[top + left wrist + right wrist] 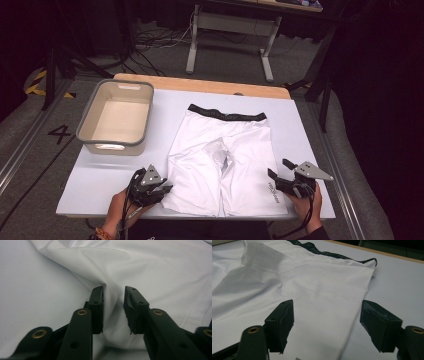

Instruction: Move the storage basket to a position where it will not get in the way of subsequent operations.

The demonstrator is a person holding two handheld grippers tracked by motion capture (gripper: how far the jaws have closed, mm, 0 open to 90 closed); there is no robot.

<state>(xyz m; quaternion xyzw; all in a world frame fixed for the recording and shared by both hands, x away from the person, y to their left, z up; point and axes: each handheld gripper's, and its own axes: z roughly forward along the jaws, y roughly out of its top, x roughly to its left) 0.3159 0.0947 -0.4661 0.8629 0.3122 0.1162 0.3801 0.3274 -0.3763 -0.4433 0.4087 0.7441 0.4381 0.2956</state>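
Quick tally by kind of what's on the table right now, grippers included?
Shorts: 1
Bin: 1
Grippers: 2, left gripper and right gripper
Total: 4

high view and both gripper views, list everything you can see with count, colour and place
shorts: one, white with a black waistband, flat in the middle of the table, leg ends toward the person
bin: one, grey rim, beige inside, on the table's far left
table: one, pale top with a wooden far edge
desk frame: one, grey legs, on the floor beyond the table
left hand-held gripper: one, black, at the left leg's outer edge, jaws around a ridge of cloth with a gap
right hand-held gripper: one, black, at the right leg's outer edge, jaws wide apart
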